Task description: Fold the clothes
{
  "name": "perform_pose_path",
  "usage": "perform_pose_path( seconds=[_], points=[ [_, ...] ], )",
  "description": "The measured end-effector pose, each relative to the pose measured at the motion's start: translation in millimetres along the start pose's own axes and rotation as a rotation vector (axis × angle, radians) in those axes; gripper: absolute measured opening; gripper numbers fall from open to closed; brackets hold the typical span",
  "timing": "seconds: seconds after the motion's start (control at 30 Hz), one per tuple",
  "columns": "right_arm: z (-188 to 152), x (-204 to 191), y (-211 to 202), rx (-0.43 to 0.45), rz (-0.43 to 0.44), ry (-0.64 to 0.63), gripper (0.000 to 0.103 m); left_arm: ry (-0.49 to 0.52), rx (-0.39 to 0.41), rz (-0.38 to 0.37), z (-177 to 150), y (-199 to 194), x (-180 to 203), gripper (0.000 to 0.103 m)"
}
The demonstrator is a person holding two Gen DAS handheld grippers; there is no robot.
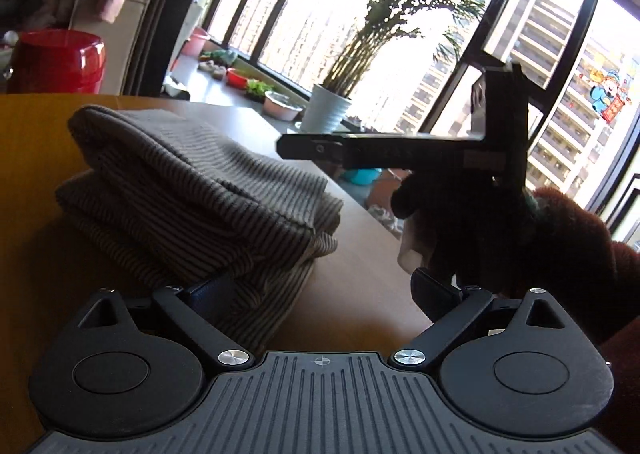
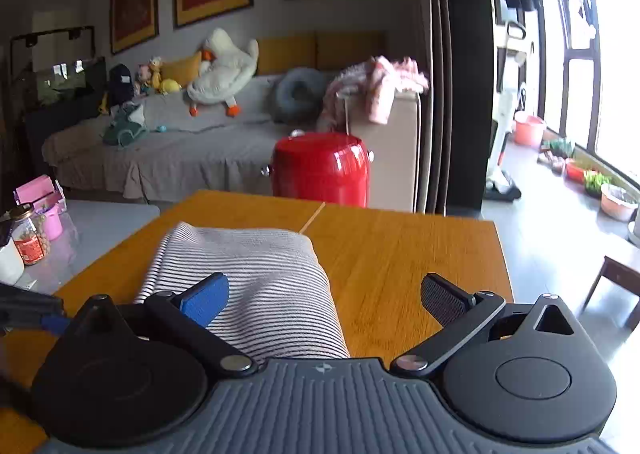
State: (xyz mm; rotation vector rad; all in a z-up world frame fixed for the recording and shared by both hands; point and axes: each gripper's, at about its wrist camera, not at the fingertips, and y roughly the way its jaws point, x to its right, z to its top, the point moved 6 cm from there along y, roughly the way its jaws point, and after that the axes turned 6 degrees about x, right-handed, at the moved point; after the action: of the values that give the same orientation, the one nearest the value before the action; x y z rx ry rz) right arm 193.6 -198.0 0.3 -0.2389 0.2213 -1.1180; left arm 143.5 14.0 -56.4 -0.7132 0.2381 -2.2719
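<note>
The table (image 2: 400,254) bears a striped garment (image 2: 248,278), lying as a thick folded bundle of several layers on its near left part. That fits a fold just finished or one more fold due; the pictures don't settle which. The right gripper (image 2: 324,294) hangs over its near end, jaws wide, holding nothing. The left gripper (image 1: 320,290) sits just beside it, likewise wide and empty.

sofa (image 2: 180,142), sunlit windows (image 1: 320,6), plant (image 1: 392,14)

A red barrel (image 2: 321,168) stands beyond the wooden table (image 2: 400,254), near a sofa (image 2: 180,150).
</note>
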Motion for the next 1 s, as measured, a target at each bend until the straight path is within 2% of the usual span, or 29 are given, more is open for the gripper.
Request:
perform_pose_path(
  seconds=[0.03,0.1,0.13,0.17,0.2,0.27,0.37,0.4,0.43,0.5,0.57,0.6,0.73,0.87,0.93,1.0],
  points=[
    [3,-7,-5,0.013,0.022,-0.012,0.101,-0.011,0.014,0.05,3,-3,-10,0.099],
    [2,-31,-8,0.009,0.087,-0.067,0.093,-0.032,0.043,0.151,10,-11,-30,0.098],
    [0,-46,-9,0.003,0.126,-0.105,0.091,-0.043,0.058,0.201,14,-15,-41,0.094],
    [-4,-61,-8,-0.003,0.156,-0.15,0.091,-0.054,0.072,0.251,17,-19,-51,0.082],
    [-8,-76,-7,-0.009,0.184,-0.197,0.091,-0.065,0.087,0.302,20,-23,-61,0.076],
    [-20,-89,-1,-0.026,0.17,-0.274,0.091,-0.071,0.059,0.34,16,-13,-69,0.065],
    [-39,-106,10,-0.053,0.141,-0.389,0.089,-0.024,0.021,0.357,12,1,-65,0.062],
    [-40,-101,13,-0.069,0.134,-0.367,0.086,-0.017,0.018,0.358,11,1,-64,0.062],
    [-42,-96,16,-0.085,0.127,-0.338,0.079,-0.01,0.016,0.359,9,2,-63,0.062],
    [-37,-83,16,-0.098,0.162,-0.209,0.072,0.005,0.011,0.361,7,2,-60,0.062],
    [-32,-71,15,-0.102,0.197,-0.089,0.056,0.02,0.007,0.363,5,3,-57,0.061],
    [-30,-66,15,-0.108,0.217,-0.037,0.052,0.019,0.005,0.361,5,4,-56,0.061],
    [-33,-61,23,-0.147,0.252,0.059,0.021,0.002,0.003,0.344,3,5,-56,0.058],
    [-15,-58,21,-0.127,0.322,0.191,0.013,-0.005,0.001,0.337,1,6,-55,0.055],
    [-5,-58,19,-0.114,0.369,0.255,0.013,-0.01,0.0,0.335,1,6,-56,0.055],
    [-6,-57,19,-0.138,0.414,0.325,0.013,-0.017,-0.002,0.331,-1,7,-57,0.055]
  ],
)
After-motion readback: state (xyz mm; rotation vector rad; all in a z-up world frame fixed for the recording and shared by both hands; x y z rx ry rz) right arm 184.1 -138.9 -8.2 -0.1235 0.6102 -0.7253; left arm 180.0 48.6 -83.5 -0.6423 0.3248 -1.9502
